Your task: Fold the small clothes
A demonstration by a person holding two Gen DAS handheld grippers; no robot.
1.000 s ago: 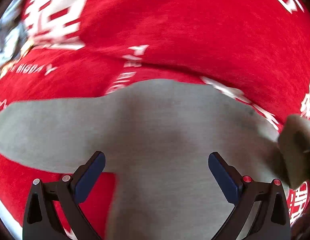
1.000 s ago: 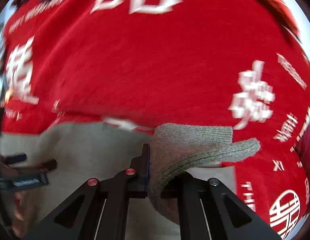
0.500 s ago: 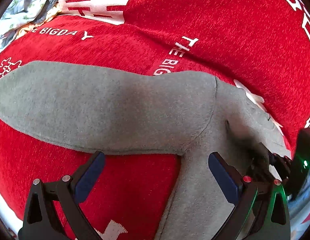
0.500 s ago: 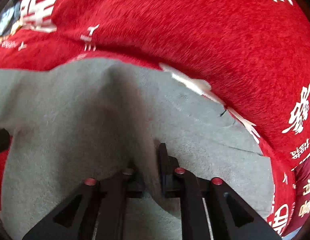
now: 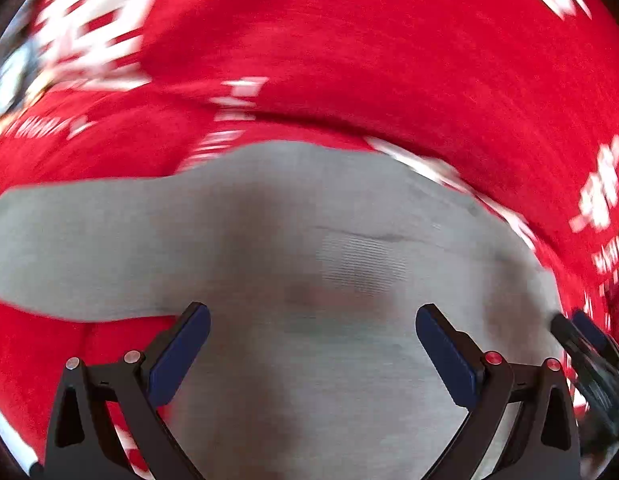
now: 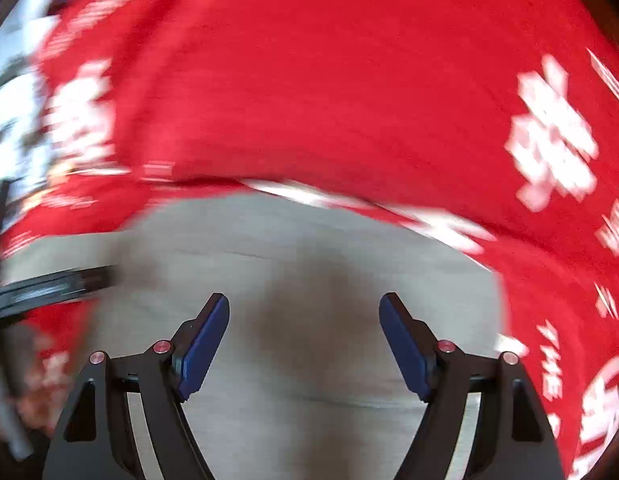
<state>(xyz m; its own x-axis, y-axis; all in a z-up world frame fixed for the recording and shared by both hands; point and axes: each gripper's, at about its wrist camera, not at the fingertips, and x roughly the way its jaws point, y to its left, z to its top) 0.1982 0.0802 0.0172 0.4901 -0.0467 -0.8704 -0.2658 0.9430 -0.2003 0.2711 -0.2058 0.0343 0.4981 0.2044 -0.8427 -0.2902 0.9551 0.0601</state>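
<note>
**Reporter:** What's in shot, from the left?

**Photographer:** On the left, a long arm of the grey garment (image 5: 309, 240) runs out flat over the red cloth (image 5: 389, 60) with its white lettering. The left gripper (image 5: 312, 344) hangs over the middle of the garment, jaws wide, nothing between its fingers (image 5: 177, 356). At the far right edge of that view a dark piece of the other tool pokes in, blurred.

**Reporter:** And the right-hand tool?

**Photographer:** The right gripper (image 6: 304, 344) is over the same grey garment (image 6: 309, 260), which lies near the camera on the red cloth (image 6: 329, 80). Its jaws have just been opening and now stand wide; the fabric sits below them, not pinched.

**Reporter:** How would that garment behave?

**Photographer:** It looks like a soft, light knit, limp rather than stiff, so I'd expect it to sag and drag if lifted by one point. It's not fragile or slippery. The best hold is probably an edge or corner, one tool on each side, pinching a single layer so the fold lands straight.
</note>
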